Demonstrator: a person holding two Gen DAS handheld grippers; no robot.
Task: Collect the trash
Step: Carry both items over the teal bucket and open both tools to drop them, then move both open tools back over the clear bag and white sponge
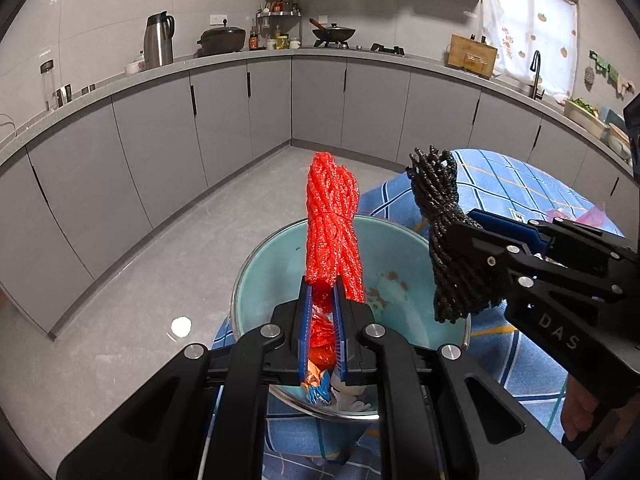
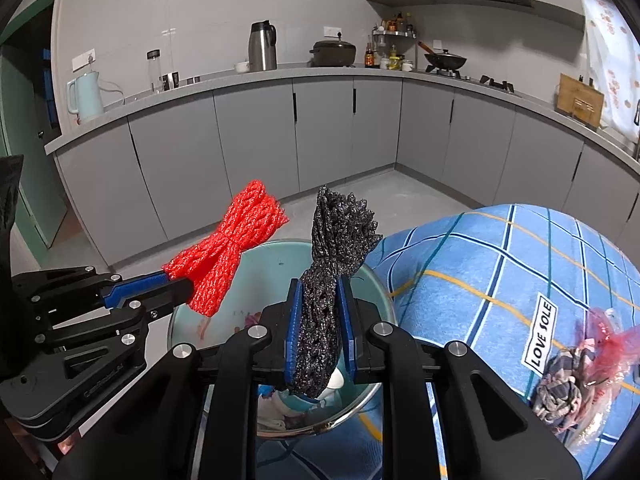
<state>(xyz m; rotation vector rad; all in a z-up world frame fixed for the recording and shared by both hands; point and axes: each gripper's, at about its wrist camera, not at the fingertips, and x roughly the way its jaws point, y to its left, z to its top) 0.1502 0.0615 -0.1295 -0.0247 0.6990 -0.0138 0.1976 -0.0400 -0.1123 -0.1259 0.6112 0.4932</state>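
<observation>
My left gripper (image 1: 322, 292) is shut on a bundle of red foam net (image 1: 333, 220) and holds it upright over a teal metal basin (image 1: 404, 240). My right gripper (image 2: 320, 292) is shut on a bundle of black foam net (image 2: 332, 264) over the same basin (image 2: 280, 260). In the left wrist view the black net (image 1: 448, 236) hangs to the right of the red one. In the right wrist view the red net (image 2: 228, 252) sits at the left in the left gripper (image 2: 176, 286). Wrappers (image 1: 320, 392) lie in the basin's bottom.
The basin stands on a table with a blue checked cloth (image 2: 500, 272). A crumpled bag of rubbish with red plastic (image 2: 580, 372) lies on the cloth at the right. Grey kitchen cabinets (image 1: 160, 152) and grey floor (image 1: 140, 320) lie beyond.
</observation>
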